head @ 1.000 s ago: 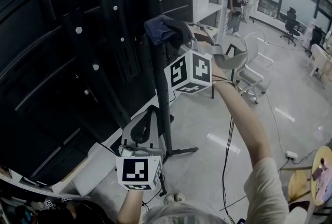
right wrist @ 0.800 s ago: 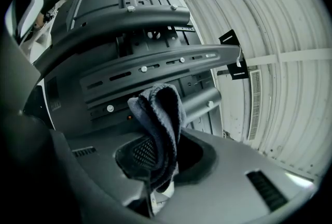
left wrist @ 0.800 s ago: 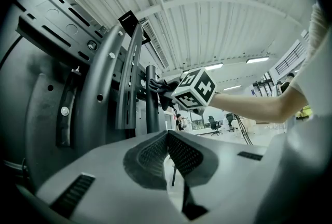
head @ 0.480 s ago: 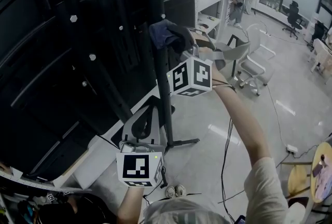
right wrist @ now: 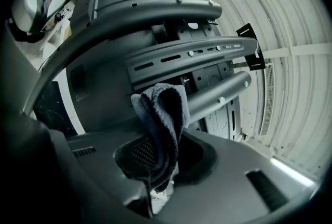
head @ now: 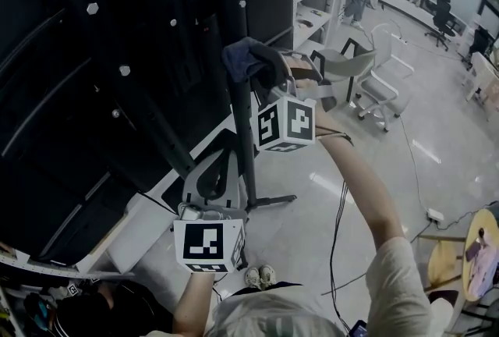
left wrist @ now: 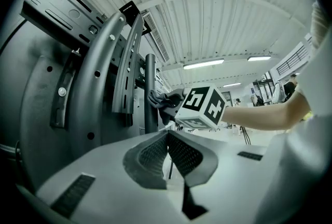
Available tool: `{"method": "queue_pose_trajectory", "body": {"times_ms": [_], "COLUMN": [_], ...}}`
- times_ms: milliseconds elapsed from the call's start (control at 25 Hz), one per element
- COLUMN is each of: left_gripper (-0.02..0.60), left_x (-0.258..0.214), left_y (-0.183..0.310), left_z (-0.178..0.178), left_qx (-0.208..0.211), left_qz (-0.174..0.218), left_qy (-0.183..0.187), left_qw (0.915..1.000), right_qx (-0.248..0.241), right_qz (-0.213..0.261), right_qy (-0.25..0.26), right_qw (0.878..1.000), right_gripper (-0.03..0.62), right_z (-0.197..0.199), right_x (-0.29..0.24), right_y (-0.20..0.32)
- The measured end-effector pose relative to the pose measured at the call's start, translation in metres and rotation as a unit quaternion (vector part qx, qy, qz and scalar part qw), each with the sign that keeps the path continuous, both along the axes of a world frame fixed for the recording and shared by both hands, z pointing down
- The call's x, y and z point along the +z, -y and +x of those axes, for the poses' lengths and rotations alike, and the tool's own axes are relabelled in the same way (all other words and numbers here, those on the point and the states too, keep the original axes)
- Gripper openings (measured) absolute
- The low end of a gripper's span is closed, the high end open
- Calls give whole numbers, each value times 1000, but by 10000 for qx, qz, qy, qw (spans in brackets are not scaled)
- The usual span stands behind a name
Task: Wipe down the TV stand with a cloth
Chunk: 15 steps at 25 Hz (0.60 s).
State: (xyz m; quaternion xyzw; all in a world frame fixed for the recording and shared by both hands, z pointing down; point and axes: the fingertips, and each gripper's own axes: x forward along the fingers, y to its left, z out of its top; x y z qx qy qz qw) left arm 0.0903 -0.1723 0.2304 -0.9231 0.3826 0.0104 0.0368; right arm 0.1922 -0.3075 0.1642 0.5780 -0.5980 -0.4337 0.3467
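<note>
Right gripper [head: 267, 75] clamped on bunched cloth [head: 243, 58], cloth at upright pole [head: 232, 8] of TV stand, far side. Left gripper [left wrist: 167, 140] jaws together, nothing between, low and near

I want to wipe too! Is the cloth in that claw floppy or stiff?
Probably floppy: the cloth folds and droops where the right claw pinches it. Likely light, since one pinch holds up the whole bundle. Its nubbly weave looks grippy, so it probably won't slip out easily.
</note>
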Motion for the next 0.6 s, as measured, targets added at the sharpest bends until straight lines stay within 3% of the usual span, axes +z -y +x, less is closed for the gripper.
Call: {"method": "queue_pose_trajectory", "body": {"times_ms": [600], "left_gripper": [15], "left_x": [31], "left_y": [26], "left_z": [-5], "left_qx": [-237], "left_qz": [-144], "left_qy": [-25], "left_qw": [9996], "right_qx": [-21], "right_qz": [-625], "right_qy": [-56], "right_qw": [9980], "right_gripper": [57], "right_z": [-5], "right_x": [85], "right_y": [-4]}}
